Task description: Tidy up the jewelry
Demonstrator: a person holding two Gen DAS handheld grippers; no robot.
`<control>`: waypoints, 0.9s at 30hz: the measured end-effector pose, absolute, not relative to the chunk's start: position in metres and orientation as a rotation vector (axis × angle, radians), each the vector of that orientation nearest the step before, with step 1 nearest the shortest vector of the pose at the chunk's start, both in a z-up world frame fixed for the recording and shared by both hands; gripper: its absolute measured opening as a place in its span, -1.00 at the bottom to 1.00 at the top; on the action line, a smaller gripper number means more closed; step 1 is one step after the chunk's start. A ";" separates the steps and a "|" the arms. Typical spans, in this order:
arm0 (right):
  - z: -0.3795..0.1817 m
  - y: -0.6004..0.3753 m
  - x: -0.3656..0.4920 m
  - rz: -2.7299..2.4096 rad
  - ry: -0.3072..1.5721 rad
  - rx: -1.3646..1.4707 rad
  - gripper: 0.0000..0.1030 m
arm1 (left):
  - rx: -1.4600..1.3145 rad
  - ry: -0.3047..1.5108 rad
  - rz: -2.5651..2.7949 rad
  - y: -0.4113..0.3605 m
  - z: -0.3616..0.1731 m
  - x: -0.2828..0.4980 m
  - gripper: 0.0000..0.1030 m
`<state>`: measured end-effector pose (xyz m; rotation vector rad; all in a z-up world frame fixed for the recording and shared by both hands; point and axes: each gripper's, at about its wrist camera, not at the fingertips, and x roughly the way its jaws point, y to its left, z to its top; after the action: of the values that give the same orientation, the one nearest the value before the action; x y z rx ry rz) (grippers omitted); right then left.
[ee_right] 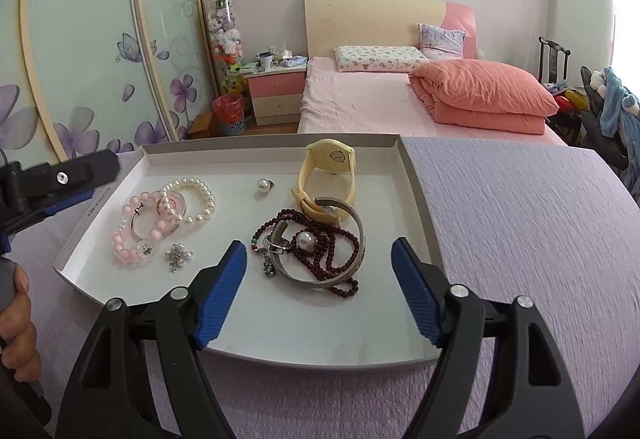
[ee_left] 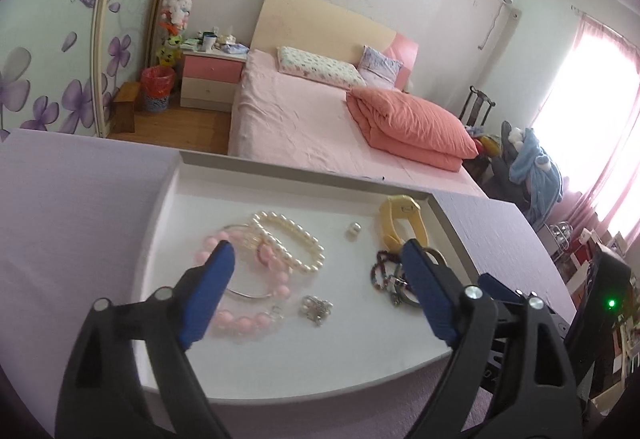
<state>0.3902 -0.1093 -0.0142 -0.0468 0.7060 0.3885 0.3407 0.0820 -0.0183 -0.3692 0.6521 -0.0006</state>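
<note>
1. Both the left gripper (ee_left: 316, 253) and the right gripper (ee_right: 319, 251) hung spread and empty over the white tray (ee_right: 224, 335).
2. The dark bead necklace (ee_right: 328, 251) lay threaded through the silver bangle (ee_right: 352, 259); lifting either would probably drag the other.
3. The pink bead bracelet (ee_right: 132, 235) seemingly overlapped the pearl bracelet (ee_right: 196, 199), risking snags.

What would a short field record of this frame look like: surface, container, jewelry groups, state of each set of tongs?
surface: lilac cloth
container: shallow white tray
left group: pink bead bracelet, pearl bracelet, small silver charm
right group: yellow watch, dark red bead strand, silver bangle, tangled together
left tongs: open, empty
right tongs: open, empty
</note>
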 end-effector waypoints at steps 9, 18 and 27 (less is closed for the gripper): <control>-0.010 -0.104 0.386 0.382 0.695 -0.051 0.97 | -0.361 0.653 0.061 0.098 -0.018 0.330 0.96; -0.009 -0.103 0.381 0.362 0.700 -0.061 0.97 | -0.301 0.666 0.173 0.112 -0.024 0.315 0.96; 0.001 -0.106 0.358 0.358 0.669 -0.050 0.97 | -0.240 0.639 0.216 0.122 -0.021 0.275 0.96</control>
<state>0.3577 -0.1058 0.0012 -0.0500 0.6689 0.3581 0.2753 0.1220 -0.0206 -0.2405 0.6389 0.2163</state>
